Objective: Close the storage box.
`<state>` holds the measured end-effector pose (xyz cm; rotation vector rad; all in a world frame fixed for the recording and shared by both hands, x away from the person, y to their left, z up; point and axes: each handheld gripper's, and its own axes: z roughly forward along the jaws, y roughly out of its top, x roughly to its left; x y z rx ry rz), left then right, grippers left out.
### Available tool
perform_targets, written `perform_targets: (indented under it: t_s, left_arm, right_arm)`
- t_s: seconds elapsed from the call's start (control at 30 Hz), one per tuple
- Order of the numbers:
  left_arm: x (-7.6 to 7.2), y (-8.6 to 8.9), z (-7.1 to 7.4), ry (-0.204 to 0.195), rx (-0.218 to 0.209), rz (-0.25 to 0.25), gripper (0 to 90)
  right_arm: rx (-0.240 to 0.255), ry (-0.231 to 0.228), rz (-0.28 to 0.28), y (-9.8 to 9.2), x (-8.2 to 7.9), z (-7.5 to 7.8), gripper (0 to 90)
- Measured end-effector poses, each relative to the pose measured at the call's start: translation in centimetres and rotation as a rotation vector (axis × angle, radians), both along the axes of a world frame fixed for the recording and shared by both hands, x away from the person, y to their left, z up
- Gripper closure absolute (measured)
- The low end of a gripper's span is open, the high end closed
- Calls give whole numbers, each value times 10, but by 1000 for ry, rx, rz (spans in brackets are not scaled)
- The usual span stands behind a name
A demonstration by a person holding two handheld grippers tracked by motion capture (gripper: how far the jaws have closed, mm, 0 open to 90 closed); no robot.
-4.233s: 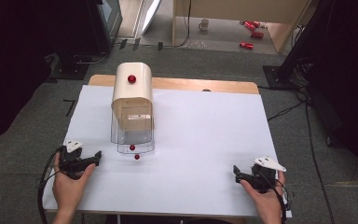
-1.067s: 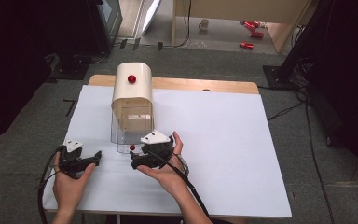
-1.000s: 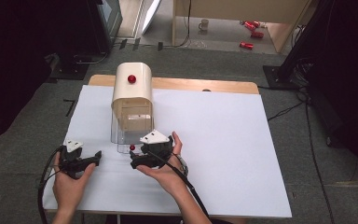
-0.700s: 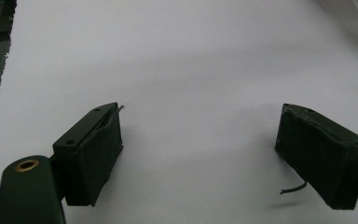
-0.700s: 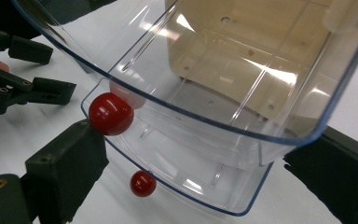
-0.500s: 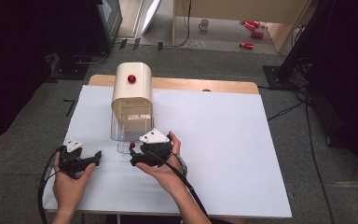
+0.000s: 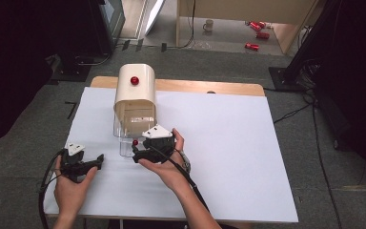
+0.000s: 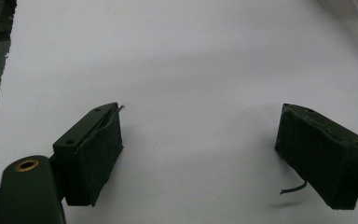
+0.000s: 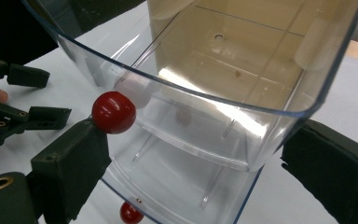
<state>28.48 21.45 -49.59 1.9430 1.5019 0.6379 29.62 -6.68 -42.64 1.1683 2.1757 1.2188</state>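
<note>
Clear plastic drawer (image 9: 205,140), round red knob (image 9: 113,112)

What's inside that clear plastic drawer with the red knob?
The clear plastic drawer with the round red knob looks empty; another clear drawer sits beneath. The beige cabinet hides its rear.

blocked: clear drawer (image 9: 205,121) spans right gripper (image 7: 145,151) jaws | free: bare white sheet (image 7: 228,143) to its right
</note>
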Motion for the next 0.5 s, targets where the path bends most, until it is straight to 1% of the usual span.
perform_targets:
  t_s: [0.13,0.33,0.43,0.5]
  left_arm:
    - [0,0,0,-1,0,0,145]
    - [0,0,0,-2,0,0,144]
    - [0,0,0,-2,0,0,144]
    - [0,0,0,0,2,-2,144]
  right_arm:
    - [10,30,12,1,8,-2,27]
    - [12,57,26,2,15,-2,0]
    - [9,46,22,2,16,0,7]
    - [29,31,6,0,16,4,28]
